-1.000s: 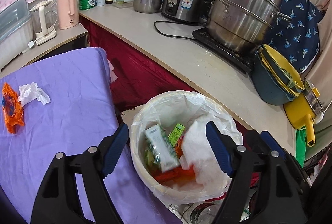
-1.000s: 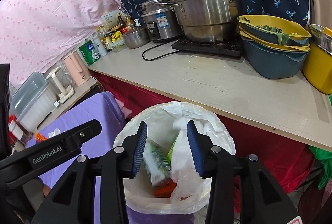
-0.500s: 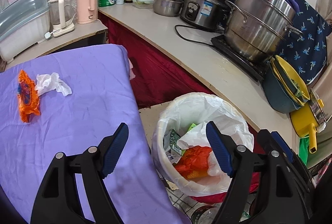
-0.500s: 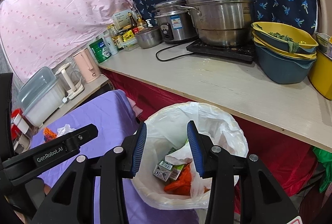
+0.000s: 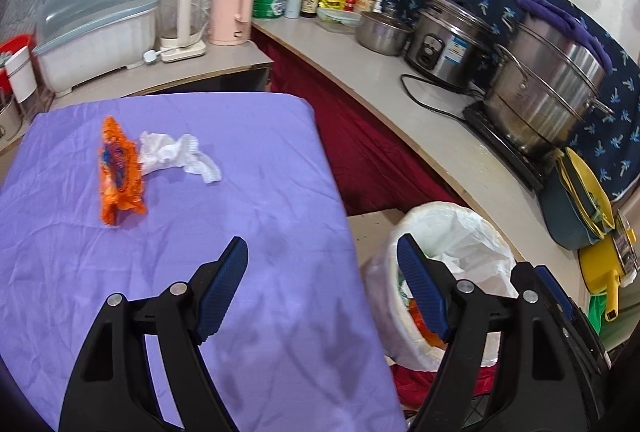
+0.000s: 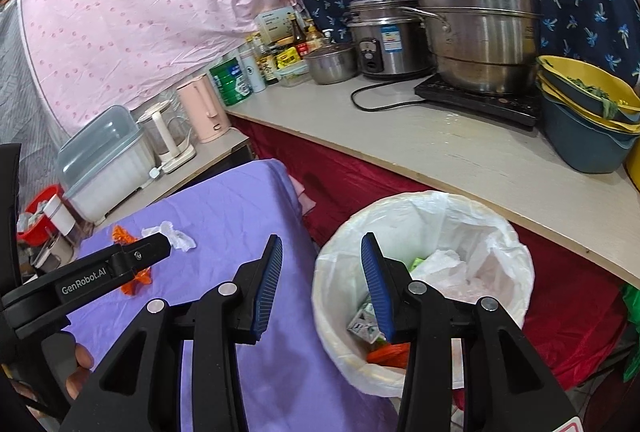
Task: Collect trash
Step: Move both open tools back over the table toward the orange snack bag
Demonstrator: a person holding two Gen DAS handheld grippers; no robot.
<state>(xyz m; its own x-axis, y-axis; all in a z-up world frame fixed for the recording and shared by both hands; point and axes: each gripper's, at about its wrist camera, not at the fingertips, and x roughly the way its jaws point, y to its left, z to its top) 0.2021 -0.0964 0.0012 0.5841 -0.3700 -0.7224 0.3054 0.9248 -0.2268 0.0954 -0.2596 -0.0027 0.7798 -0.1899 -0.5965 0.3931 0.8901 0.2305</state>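
Nearby, an orange wrapper (image 5: 119, 171) lay lengthwise pointing away on the purple cloth (image 5: 260, 232); the lined bin (image 6: 424, 288) held cartons and wrappers; both grippers, left (image 5: 322, 288) and right (image 6: 322, 288), gaped empty.

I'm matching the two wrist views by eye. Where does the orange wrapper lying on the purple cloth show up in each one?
Left wrist: orange wrapper lies upper left on the purple cloth, touching the white tissue.
Right wrist: orange wrapper far left, partly hidden behind the left gripper.
Shared landmark: pink kettle.
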